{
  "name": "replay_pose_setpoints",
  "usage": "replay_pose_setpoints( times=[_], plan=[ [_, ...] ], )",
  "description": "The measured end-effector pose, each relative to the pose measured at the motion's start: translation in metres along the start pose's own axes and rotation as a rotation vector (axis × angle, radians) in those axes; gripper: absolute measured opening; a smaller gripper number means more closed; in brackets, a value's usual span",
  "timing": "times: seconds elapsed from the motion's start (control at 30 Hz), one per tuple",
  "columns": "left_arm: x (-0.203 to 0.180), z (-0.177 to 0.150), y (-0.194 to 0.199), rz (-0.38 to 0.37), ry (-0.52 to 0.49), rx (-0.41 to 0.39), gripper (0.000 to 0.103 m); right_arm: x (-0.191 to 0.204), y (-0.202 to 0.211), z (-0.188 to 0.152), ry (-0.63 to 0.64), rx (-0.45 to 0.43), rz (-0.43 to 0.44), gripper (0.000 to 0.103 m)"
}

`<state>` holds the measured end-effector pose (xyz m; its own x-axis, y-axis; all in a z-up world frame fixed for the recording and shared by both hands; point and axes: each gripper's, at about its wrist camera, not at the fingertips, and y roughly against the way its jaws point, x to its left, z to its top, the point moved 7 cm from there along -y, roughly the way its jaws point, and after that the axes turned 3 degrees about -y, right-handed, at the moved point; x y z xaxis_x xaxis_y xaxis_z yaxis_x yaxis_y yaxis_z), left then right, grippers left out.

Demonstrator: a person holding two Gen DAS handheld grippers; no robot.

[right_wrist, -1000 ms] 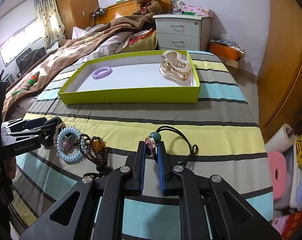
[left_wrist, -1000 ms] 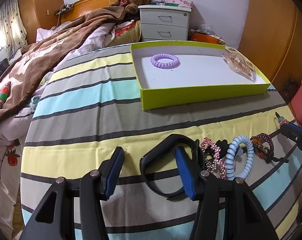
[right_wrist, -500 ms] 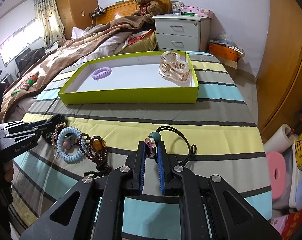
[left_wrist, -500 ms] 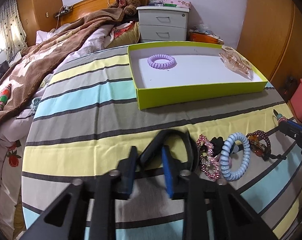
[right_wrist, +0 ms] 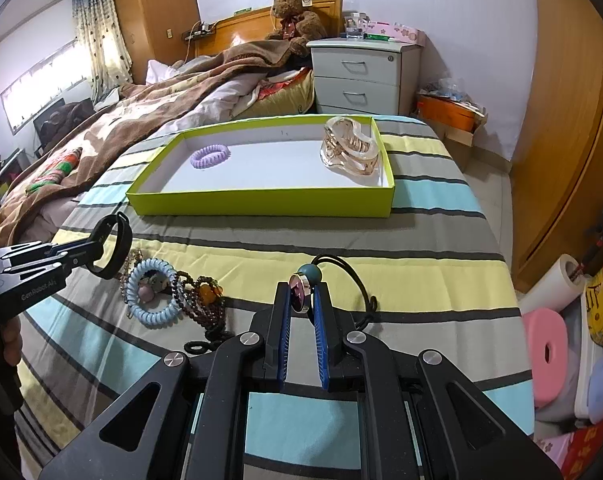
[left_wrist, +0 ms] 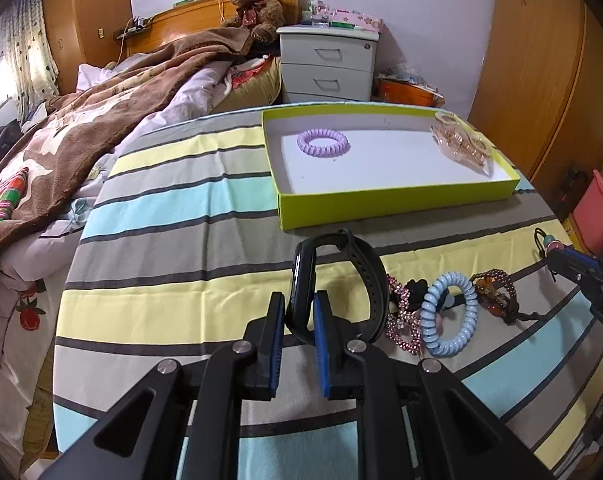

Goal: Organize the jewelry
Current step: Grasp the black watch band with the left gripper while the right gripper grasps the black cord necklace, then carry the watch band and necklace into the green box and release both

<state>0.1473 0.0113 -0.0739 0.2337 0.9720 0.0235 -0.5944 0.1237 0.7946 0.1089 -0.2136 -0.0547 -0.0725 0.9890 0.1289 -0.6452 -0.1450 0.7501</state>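
Jewelry lies in a loose cluster on the striped bedspread, near the front edge and left of centre in the right wrist view: a blue coil with a bead bracelet touching its right side. Farther back sits the green tray, its near wall facing the cluster across a bare band of grey and yellow stripes. Inside, a purple coil rests toward the left and a clear hair claw leans against the right wall, with white floor open between them. The spread drops off to the floor on the right, and rumpled blankets crowd the far left.

The left gripper reaches in level from the left, its pads closed on one side of a black band, which stands upright and lifted off the cloth, just left of the cluster. In its own view a pink bead string lies between the band and the blue coil.

The right gripper points toward the tray from the near edge, low over the spread, fingers pinched on a round pendant whose black cord loops out to the right on the cloth.
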Motion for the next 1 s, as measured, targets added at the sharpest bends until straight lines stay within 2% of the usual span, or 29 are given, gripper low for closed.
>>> replay_pose_setpoints(
  times=[0.27, 0.67, 1.0],
  plan=[
    [0.008, 0.009, 0.016, -0.004, 0.029, -0.032, 0.015, 0.001, 0.015, 0.011, 0.006, -0.043, -0.001, 0.012],
    [0.013, 0.046, 0.036, -0.030, 0.053, -0.091, 0.015, 0.009, 0.032, 0.055, 0.036, -0.113, 0.015, 0.012],
    [0.007, 0.078, 0.019, -0.072, 0.086, -0.084, 0.015, 0.024, 0.006, 0.106, 0.078, -0.107, 0.045, 0.012]
  ],
)
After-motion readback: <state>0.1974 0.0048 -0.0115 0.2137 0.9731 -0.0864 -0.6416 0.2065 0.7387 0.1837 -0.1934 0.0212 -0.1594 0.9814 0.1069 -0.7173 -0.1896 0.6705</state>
